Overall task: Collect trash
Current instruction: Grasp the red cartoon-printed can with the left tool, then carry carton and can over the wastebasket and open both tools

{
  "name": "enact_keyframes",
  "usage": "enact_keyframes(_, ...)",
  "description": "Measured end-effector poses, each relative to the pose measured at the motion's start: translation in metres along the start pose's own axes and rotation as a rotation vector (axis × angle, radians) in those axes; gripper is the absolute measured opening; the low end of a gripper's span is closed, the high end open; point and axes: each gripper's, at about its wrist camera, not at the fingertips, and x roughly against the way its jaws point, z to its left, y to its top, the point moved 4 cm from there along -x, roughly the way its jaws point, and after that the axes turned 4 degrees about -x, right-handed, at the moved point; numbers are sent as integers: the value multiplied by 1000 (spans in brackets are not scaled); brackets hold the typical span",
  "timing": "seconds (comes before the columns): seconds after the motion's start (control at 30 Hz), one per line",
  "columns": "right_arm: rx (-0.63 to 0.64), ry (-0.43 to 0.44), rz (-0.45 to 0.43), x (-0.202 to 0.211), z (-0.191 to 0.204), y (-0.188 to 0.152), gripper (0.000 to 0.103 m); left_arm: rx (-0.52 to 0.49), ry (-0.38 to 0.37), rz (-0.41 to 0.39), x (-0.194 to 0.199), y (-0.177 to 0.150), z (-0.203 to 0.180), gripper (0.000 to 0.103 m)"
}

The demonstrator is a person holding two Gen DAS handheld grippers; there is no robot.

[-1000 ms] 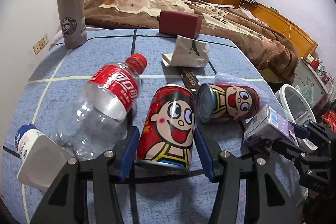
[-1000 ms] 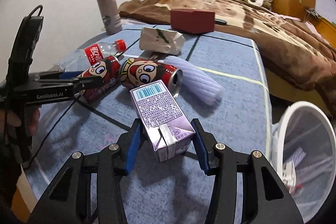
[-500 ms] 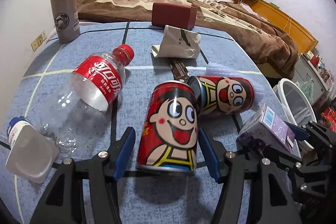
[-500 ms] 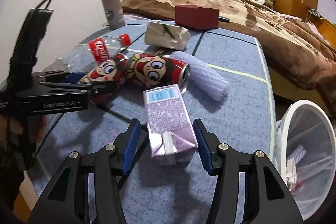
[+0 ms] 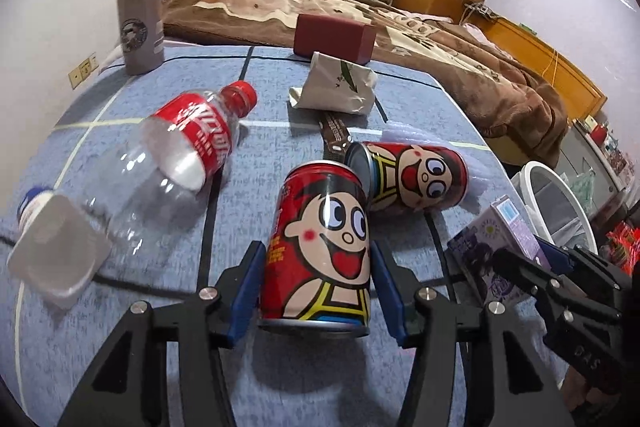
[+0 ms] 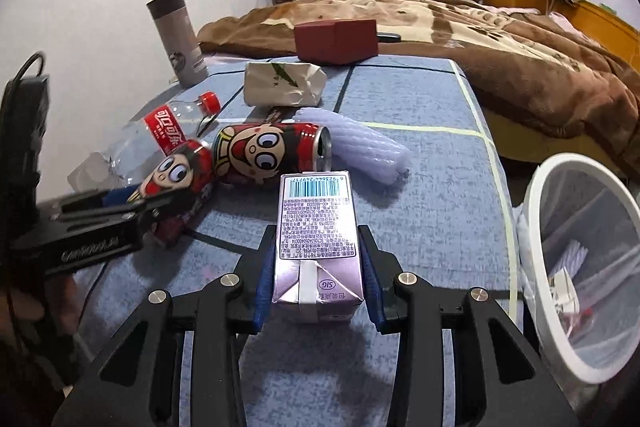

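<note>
**Tabletop litter, two grippers engaged**

Left gripper (image 5: 316, 291): jaws closing, blue pads against both sides of a red cartoon can (image 5: 320, 247), which stands raised at a tilt off the blue cloth table (image 5: 260, 95).

Right gripper (image 6: 318, 279): jaws closing, pads pressed to the flanks of a purple drink carton (image 6: 316, 239), barcode end pointing away from the camera.

Left view only: a white yogurt cup (image 5: 52, 259) on its side at the near left edge, touching the base of the clear cola bottle (image 5: 160, 179); a brown wrapper (image 5: 336, 137) lying between the white paper bag (image 5: 340, 89) and the second red can (image 5: 412, 179).

Right view only: a ribbed pale foam sleeve (image 6: 360, 147) behind the lying can's open end; scraps inside the white-rimmed bin (image 6: 560, 247) beside the table's right edge.

Both views: grey tumbler (image 5: 140, 3) upright at the far left corner; dark red box (image 5: 334, 37) at the far edge; bed with a brown blanket (image 5: 440, 47) behind.

Obstruction: the lying can sits just ahead of both held items.
</note>
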Motion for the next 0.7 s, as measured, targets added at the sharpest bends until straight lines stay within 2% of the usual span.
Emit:
enact_keyframes(0.3, -23, -9, -38, 13, 1, -1, 39, 36, 9, -55, 30, -14, -7, 55)
enact_keyframes(0.7, -75, -48, -89, 41, -21, -6, 39, -7, -34, -93, 47, -12, -46, 55)
